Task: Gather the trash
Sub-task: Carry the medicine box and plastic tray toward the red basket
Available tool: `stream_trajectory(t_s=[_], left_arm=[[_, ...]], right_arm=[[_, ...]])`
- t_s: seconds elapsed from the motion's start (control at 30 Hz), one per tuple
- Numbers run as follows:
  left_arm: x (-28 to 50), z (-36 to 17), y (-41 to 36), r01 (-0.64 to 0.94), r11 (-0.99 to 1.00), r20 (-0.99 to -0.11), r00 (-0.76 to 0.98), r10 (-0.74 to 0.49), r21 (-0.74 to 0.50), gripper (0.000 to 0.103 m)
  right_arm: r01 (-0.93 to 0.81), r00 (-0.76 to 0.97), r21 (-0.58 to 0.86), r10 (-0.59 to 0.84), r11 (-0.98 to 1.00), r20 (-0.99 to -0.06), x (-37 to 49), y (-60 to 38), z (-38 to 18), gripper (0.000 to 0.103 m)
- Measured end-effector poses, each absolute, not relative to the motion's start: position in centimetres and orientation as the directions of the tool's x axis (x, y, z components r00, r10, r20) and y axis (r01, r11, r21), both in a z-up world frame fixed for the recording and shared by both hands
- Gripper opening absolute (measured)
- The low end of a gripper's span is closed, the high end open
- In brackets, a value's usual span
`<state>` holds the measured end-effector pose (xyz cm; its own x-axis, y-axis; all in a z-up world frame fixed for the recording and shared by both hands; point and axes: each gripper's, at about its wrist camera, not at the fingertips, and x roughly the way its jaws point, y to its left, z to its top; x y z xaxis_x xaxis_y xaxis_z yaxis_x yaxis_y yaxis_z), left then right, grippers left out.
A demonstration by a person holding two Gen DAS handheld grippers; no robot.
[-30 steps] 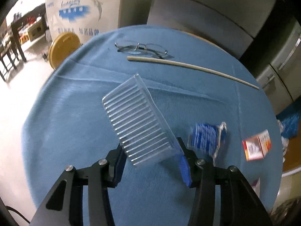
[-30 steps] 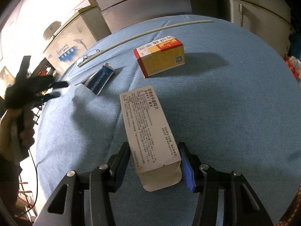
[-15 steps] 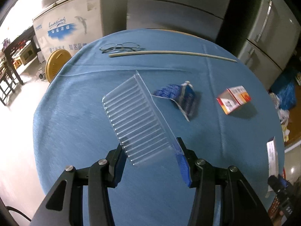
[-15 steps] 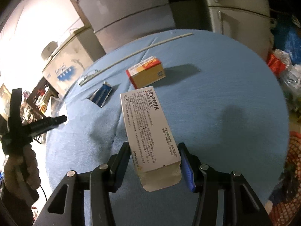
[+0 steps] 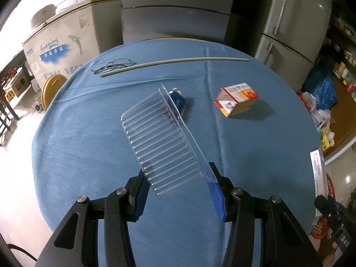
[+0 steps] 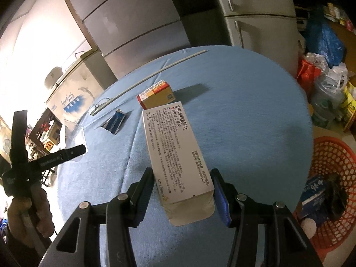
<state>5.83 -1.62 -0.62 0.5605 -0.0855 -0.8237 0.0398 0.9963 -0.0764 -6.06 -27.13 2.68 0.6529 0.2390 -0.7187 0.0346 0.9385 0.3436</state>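
My left gripper (image 5: 178, 191) is shut on a clear ribbed plastic tray (image 5: 160, 142), held above the round table with the blue cloth (image 5: 89, 144). My right gripper (image 6: 182, 193) is shut on a long white medicine box (image 6: 175, 151) with printed text, also lifted off the table. On the cloth lie a red and yellow carton (image 5: 235, 102) and a crumpled blue wrapper (image 5: 179, 100); the right wrist view shows the carton (image 6: 156, 96) and wrapper (image 6: 114, 122) too. A red mesh basket (image 6: 333, 178) stands on the floor at the right, with a blue pack inside.
Spectacles (image 5: 113, 64) and a long pale stick (image 5: 173, 63) lie at the table's far side. Refrigerators (image 5: 173, 11) and a chest freezer (image 5: 60, 44) stand behind. Bags and bottles (image 6: 327, 82) crowd the floor at right. A person's hand (image 6: 29, 213) holds the left tool.
Both grippers rose and drew back from the table, keeping their loads. The left view swung so the wrapper and carton shifted toward centre; the red basket came into the right view.
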Motion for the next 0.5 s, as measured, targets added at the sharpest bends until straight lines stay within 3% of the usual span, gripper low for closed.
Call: stream_trajectory(t_s=[0.5], left_arm=[[2.4, -0.9, -6.3, 0.146, 0.988, -0.821, 0.556, -0.129, -0.056, 0.051]], right_arm=[[0.114, 0.686, 0.348, 0.179, 0.93, -0.705, -10.6, -29.9, 2.7, 0.054]])
